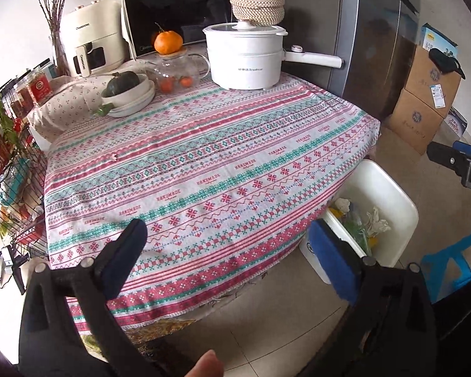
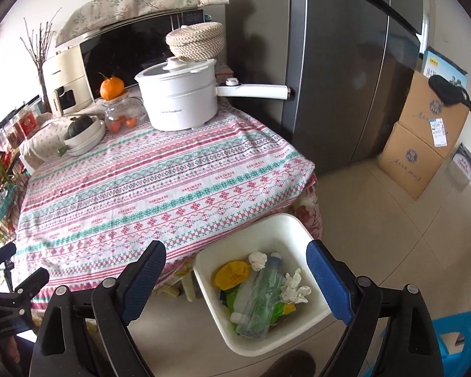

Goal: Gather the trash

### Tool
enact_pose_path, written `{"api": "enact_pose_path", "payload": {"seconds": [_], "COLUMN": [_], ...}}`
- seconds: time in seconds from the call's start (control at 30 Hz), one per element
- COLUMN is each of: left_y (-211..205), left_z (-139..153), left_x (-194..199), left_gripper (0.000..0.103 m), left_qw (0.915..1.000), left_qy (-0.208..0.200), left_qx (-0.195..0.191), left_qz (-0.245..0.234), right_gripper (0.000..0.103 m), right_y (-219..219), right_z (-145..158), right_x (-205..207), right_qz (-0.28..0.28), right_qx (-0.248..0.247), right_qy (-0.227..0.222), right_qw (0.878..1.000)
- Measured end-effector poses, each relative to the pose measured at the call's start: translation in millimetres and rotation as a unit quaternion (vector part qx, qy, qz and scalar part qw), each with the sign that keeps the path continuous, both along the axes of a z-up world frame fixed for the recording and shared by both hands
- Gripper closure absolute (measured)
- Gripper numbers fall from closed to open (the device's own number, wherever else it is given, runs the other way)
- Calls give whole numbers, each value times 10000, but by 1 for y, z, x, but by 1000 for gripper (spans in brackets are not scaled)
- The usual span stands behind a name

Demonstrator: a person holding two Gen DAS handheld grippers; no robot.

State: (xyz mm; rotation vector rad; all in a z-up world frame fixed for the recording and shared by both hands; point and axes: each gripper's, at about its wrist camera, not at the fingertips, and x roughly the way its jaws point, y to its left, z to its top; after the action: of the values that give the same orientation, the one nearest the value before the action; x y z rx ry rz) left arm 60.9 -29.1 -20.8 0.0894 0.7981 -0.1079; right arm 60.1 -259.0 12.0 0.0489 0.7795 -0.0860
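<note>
The left gripper (image 1: 229, 251) hangs over the near edge of the table (image 1: 204, 163), its jaws spread wide with nothing between them — one finger above the patterned cloth, the other toward the floor side. The right gripper (image 2: 235, 279) is held lower and further right, pointing down over the white bin (image 2: 285, 226) that stands on the floor just beside the table's corner; its jaws are also wide apart and empty. The trash lies inside the bin: a clear plastic bottle (image 2: 260, 298), crumpled tissues (image 2: 293, 286), a yellow wrapper (image 2: 230, 275). At the table's far end stands a white pot (image 2: 180, 100).
</note>
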Motion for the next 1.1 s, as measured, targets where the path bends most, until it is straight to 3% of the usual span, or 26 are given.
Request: {"api": "enact_pose_path", "payload": {"seconds": [0.13, 0.43, 0.67, 1.1], "left_y": [8, 15, 19, 18], "left_z": [13, 27, 34, 35], "left_x": [-7, -14, -18, -19], "left_gripper": [1, 1, 1, 1], "left_qw": [9993, 9969, 9943, 9942], "left_qy": [-256, -539, -800, -824], "left_qx": [-53, -277, -299, -267], "left_qz": [255, 500, 636, 633], "right_gripper": [7, 2, 2, 2], "right_y": [17, 33, 40, 41], "right_z": [13, 27, 18, 13], "right_x": [-11, -25, -22, -21], "right_qz": [134, 162, 284, 306], "right_qx": [-256, -266, -210, -193], "right_qy": [-312, -795, -661, -594], "right_qw": [9991, 9963, 9972, 9976]}}
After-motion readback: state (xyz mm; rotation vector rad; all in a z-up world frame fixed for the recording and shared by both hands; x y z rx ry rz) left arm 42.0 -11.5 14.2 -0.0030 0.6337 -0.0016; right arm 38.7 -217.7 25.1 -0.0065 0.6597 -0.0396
